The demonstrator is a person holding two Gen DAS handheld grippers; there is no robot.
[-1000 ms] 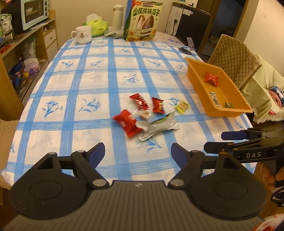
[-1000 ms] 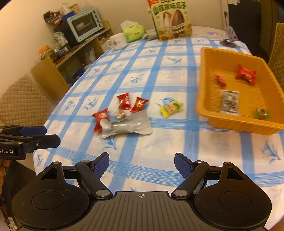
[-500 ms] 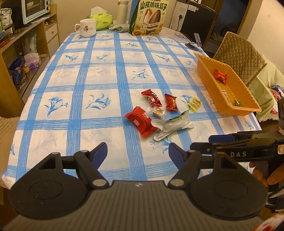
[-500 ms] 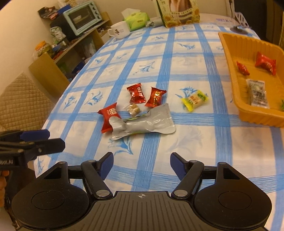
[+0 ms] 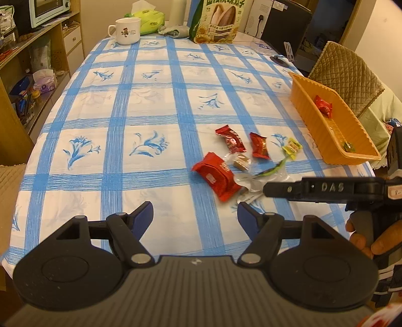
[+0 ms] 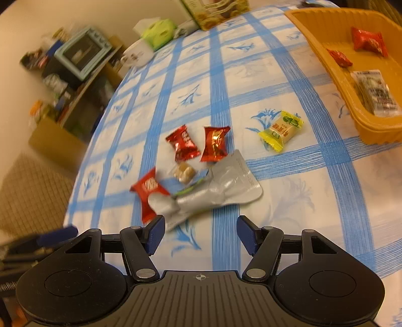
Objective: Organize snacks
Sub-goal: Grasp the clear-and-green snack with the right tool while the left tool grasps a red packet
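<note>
Loose snacks lie in a cluster on the blue-checked tablecloth: a big red packet (image 5: 217, 176), a crumpled silver pouch (image 6: 213, 193), two small red candies (image 6: 183, 143) (image 6: 214, 143), a clear-wrapped brown sweet (image 6: 184, 172) and a yellow candy (image 6: 281, 130). The orange basket (image 6: 377, 133) at the right holds several snacks. My left gripper (image 5: 194, 213) hovers just short of the red packet, its jaws closing with nothing between them. My right gripper (image 6: 201, 226) hangs over the pouch's near end, its jaws closing on nothing, the pouch just beyond its left finger.
A white mug (image 5: 127, 30), a green tissue pack (image 5: 150, 21) and a large sunflower-seed bag (image 5: 216, 20) stand at the table's far end. A shelf with a toaster oven (image 5: 47, 10) lines the left side. A quilted chair (image 5: 346, 73) stands behind the basket.
Both grippers have come down and closer to the snack cluster, and both jaws have narrowed. The right gripper has rolled, tilting its view, and now reaches over the silver pouch.
</note>
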